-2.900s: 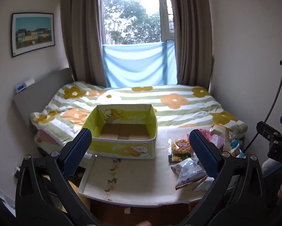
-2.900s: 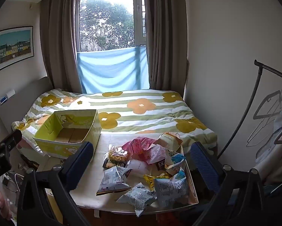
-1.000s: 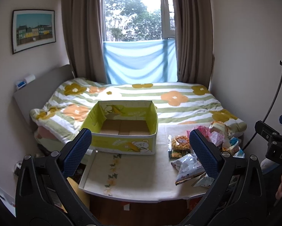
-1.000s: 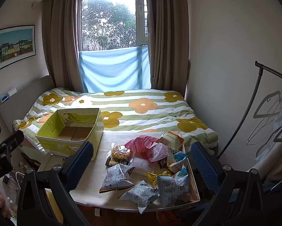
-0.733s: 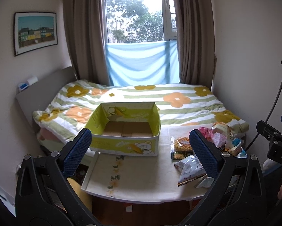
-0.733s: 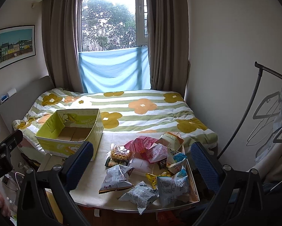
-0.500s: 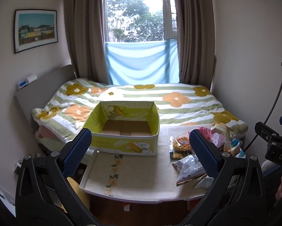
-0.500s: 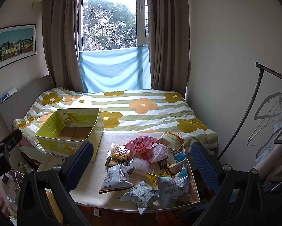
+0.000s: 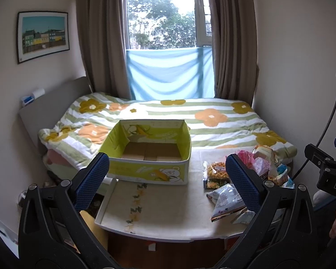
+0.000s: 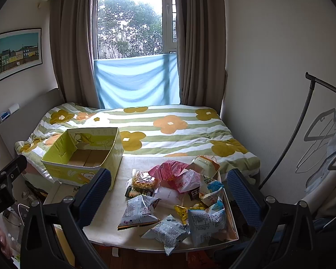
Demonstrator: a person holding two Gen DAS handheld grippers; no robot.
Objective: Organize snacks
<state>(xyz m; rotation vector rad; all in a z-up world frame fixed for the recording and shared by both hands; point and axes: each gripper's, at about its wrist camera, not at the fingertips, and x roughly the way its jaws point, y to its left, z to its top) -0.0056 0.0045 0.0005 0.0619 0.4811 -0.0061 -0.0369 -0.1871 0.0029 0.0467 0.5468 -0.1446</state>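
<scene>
An empty yellow-green cardboard box (image 9: 149, 154) (image 10: 85, 157) stands at the far left of a small white table (image 9: 168, 210) (image 10: 109, 210). A pile of snack packets (image 10: 181, 190) (image 9: 246, 174) lies on the table's right half: a pink bag (image 10: 170, 168), a waffle packet (image 9: 215, 170), several white and blue bags (image 10: 138, 210). My left gripper (image 9: 166, 179) is open and empty, held back from the table, facing the box. My right gripper (image 10: 168, 190) is open and empty, above the table's near edge, facing the pile.
A bed with a flowered striped quilt (image 9: 190, 121) lies beyond the table, under a curtained window (image 10: 132, 22). A clothes rack with hangers (image 10: 320, 125) stands at the right. The headboard (image 9: 49, 103) is on the left. The other gripper shows at the frame edge (image 9: 327, 172).
Both views have shifted only slightly, a small drift of the hands. Nothing on the table has moved, and both grippers stay open.
</scene>
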